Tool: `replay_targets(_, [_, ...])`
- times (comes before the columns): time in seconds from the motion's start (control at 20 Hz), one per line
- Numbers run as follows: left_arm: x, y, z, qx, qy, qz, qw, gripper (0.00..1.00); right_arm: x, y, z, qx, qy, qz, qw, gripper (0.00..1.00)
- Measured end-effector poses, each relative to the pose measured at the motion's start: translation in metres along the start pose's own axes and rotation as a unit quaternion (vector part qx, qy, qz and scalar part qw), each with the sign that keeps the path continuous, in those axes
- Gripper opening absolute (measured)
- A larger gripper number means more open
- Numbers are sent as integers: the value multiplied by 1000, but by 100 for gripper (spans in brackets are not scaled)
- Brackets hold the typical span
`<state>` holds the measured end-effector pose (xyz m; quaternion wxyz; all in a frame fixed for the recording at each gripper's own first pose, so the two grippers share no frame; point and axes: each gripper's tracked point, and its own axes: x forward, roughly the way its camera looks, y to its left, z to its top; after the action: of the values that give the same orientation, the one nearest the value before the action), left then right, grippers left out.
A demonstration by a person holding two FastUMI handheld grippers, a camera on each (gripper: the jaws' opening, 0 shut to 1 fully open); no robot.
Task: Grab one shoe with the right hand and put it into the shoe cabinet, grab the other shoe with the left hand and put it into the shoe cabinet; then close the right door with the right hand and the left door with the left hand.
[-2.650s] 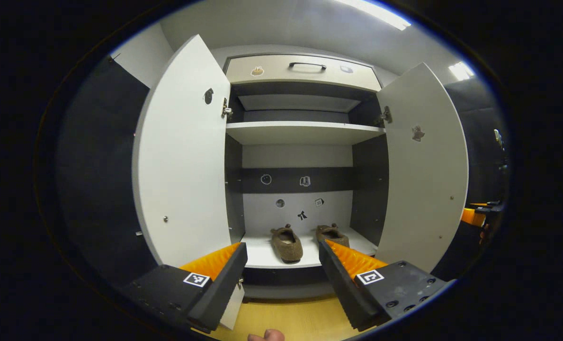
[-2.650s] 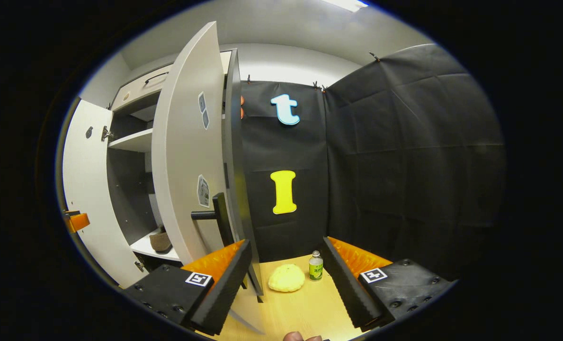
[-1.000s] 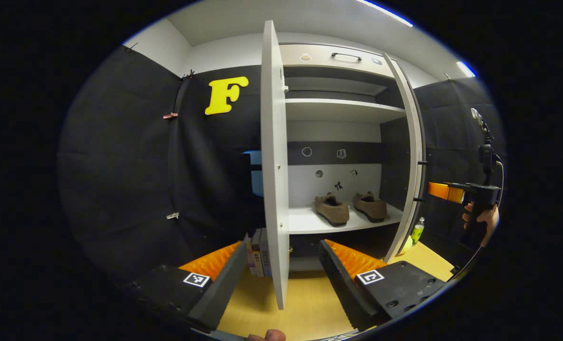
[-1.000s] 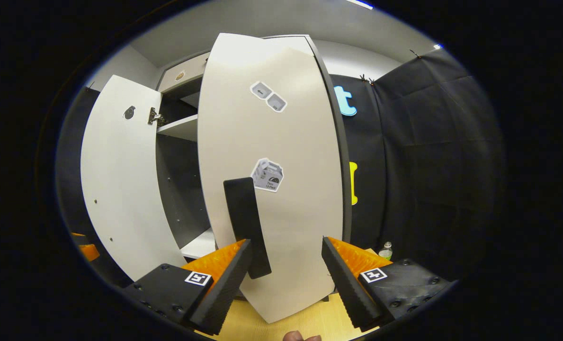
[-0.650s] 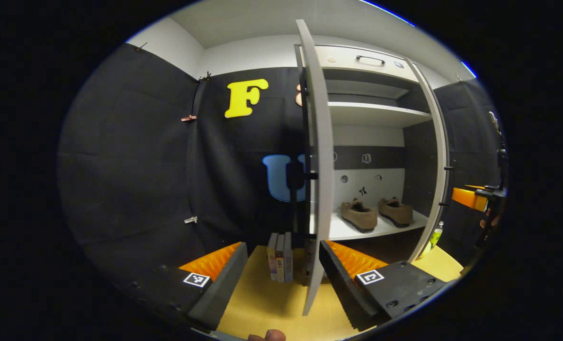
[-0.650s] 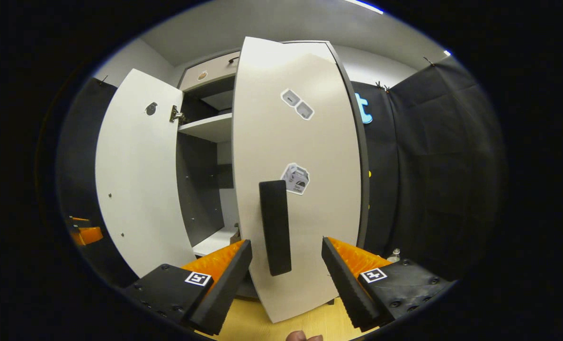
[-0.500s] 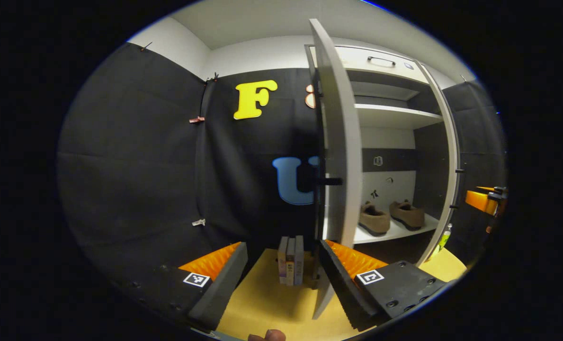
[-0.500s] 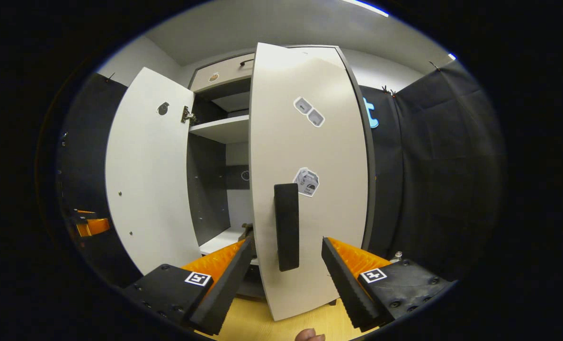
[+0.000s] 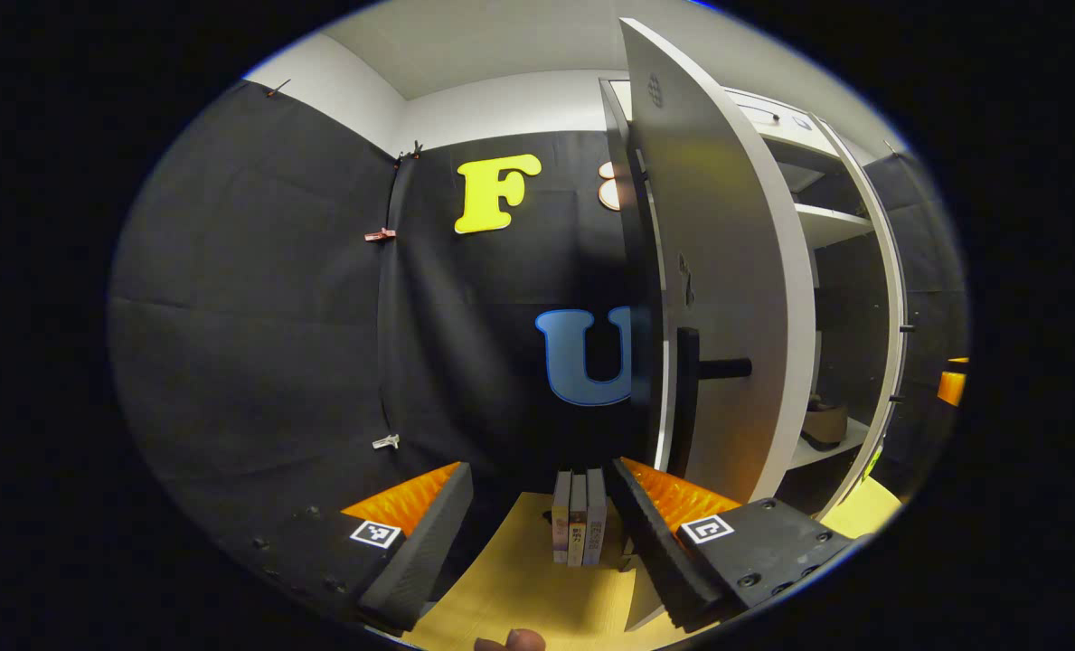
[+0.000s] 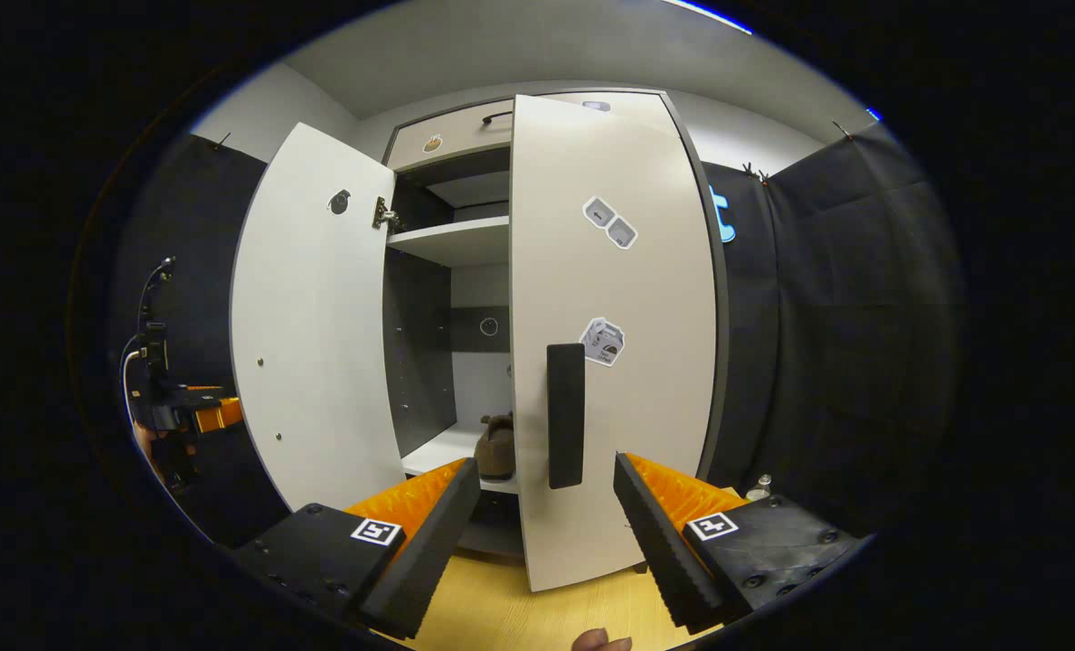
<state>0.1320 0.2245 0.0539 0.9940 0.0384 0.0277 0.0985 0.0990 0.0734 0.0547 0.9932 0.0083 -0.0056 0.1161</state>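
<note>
Sitting inside the shoe cabinet (image 10: 451, 163) already: one brown shoe (image 10: 497, 446) resting on the bottom shelf (image 10: 433, 450), seen past the edge of the right door (image 10: 614, 298); a shoe (image 9: 826, 423) also peeking out on that shelf in the left gripper view, though whether the same one or its pair cannot be told. Judging the shoe-placing part as done, with door closing under way. Facing the right gripper (image 10: 546, 529) with fingers spread wide and holding nothing, the black handle (image 10: 565, 414) lying in line with the gap between them but not touched. Standing nearly shut, that right door, with a gap remaining. Hanging wide open, the left door (image 10: 311, 316). Approaching its outer face (image 9: 727, 298) from the side, the left gripper (image 9: 542, 533), likewise parted and empty, close to the door's handle (image 9: 687, 398). Remaining, by this reading: pushing the right door fully home, then swinging the left one closed.
</note>
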Motion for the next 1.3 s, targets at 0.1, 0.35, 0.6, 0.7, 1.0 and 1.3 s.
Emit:
replay_targets(0.1, [2,-2,0,-3,2,-1,1000,94,0,0,-1,5,5,-2,1000,99])
replay_targets(0.35, [-7,-15,4,5,-4,-9,1000,92,1,3,-5,9,13,-1,1000,99])
replay_targets(0.6, [-16,-28,3,0,5,-1,1000,92,2,1,-3,45,9,2,999,99])
replay_targets(0.7, [-19,-38,2,-18,6,-12,1000,92,1,-2,-1,51,8,3,999,98])
replay_targets(1.0, [-23,-68,6,-13,3,-24,1000,92,-5,-23,3,33,3,-24,999,99])
replay_targets(1.3, [-24,-91,6,-28,9,-34,999,92,-10,-33,14,37,-19,-24,999,98])
